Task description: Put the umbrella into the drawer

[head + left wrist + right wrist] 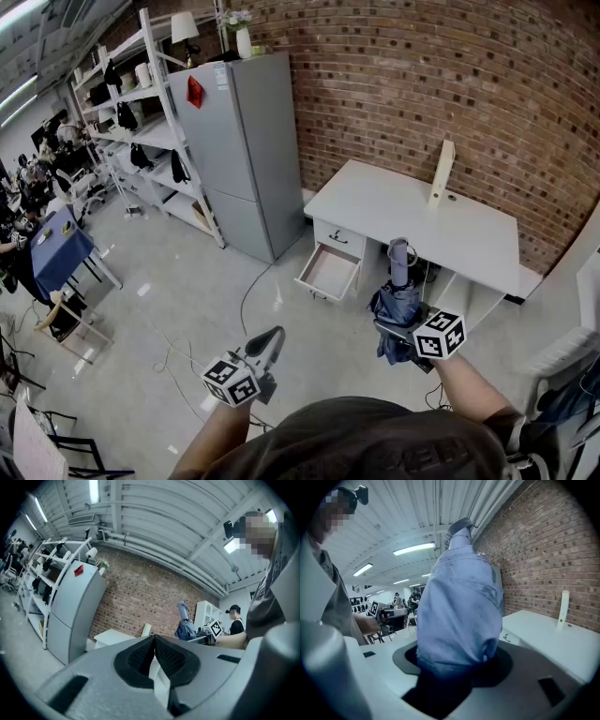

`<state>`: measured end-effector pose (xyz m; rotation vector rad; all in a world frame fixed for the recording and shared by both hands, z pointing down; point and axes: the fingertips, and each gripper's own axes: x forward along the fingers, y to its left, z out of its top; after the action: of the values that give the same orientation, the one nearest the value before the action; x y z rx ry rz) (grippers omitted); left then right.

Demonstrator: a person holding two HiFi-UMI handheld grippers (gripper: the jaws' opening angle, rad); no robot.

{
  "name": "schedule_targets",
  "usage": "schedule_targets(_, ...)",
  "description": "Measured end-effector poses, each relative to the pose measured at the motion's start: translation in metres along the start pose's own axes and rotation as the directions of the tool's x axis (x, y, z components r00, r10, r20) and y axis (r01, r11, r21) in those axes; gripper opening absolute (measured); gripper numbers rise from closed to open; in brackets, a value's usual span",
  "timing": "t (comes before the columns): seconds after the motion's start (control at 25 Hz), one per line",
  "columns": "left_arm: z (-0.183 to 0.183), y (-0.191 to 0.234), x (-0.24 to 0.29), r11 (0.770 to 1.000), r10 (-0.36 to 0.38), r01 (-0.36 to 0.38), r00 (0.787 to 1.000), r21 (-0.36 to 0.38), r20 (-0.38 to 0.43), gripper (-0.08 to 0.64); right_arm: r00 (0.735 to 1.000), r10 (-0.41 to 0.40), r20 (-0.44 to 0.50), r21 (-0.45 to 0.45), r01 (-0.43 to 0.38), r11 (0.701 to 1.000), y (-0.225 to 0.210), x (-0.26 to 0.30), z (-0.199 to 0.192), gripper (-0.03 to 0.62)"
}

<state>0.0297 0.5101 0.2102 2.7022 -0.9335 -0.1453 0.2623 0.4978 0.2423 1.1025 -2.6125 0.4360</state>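
Umbrella: folded, blue-grey, fabric loosely bunched. It is held upright in mid-air in front of the white desk, well apart from the drawer.

Right gripper: jaws clamped on the umbrella's bundled fabric and kept fairly wide by its bulk.

Left gripper: jaws pressed together with nothing between them, held level, low and to the left.

Drawer: pulled out of the desk's left side. It looks empty, though it is too small in the head view to be sure.

Step in hand: carrying the umbrella to the drawer; nothing placed yet.

Next move, as judged: bring the umbrella across over the drawer, tip it from upright to lying along the drawer's length, then lower it inside before letting go.
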Motion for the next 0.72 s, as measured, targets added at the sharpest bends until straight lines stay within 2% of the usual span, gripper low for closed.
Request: schedule_targets(0.72, 0.004, -0.010, 0.017, 0.999, 0.014, -0.013, 1.000, 0.034, -0.011, -0.002, 1.000, 0.019, 0.012, 0.011, -0.019, 1.000, -0.017, -0.011, 0.000, 0.249)
